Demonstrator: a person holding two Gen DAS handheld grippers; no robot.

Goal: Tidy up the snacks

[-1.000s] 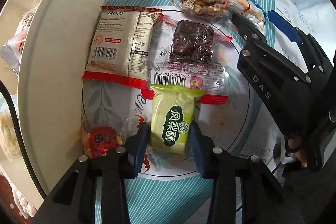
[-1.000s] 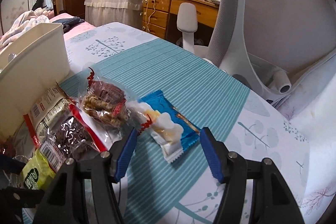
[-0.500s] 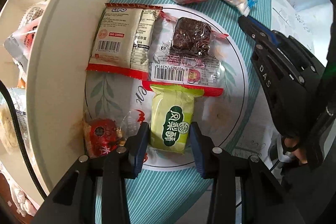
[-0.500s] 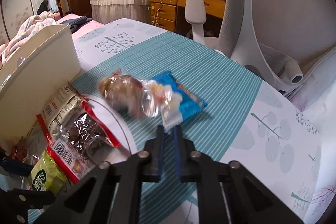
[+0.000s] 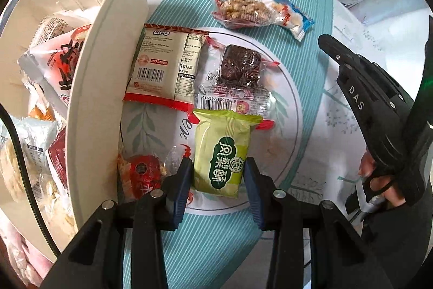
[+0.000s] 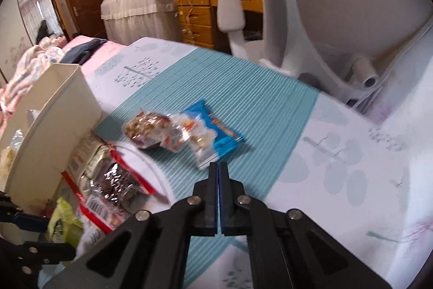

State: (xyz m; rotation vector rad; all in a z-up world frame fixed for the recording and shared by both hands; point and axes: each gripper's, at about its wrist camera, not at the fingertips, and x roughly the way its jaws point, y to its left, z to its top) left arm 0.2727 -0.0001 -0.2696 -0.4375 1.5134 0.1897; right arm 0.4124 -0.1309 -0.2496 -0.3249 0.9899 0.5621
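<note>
- Green crinkly film wraps the small pastry packet [image 5: 220, 153], which the left gripper [image 5: 217, 184] holds by its lower end, one blue pad on each long side; it hangs over the round plate [image 5: 293, 110], just beside the white bin [image 5: 108, 88].
- It looks light and pillowy, so a gentle squeeze across the middle should do; the film is slick and the cake inside probably crumbles if pinched hard.
- The right gripper [image 6: 217, 169] is pressed fully together on nothing, its tips just short of the blue wrapper [image 6: 222, 138].
- That blue wrapper and a clear bag of nut brittle [image 5: 243, 10] lie touching on the ribbed teal runner [image 5: 270, 58]; both look thin and floppy, best taken by a sealed edge.
- On the plate lie a flat cream and red biscuit pack [image 5: 165, 67], stiff-looking, and a glossy clear pack with a dark brownie-like block [image 5: 238, 67].
- A red foil sweet [image 5: 143, 172] sits against the bin wall; whether it touches the left pad is hard to tell.
</note>
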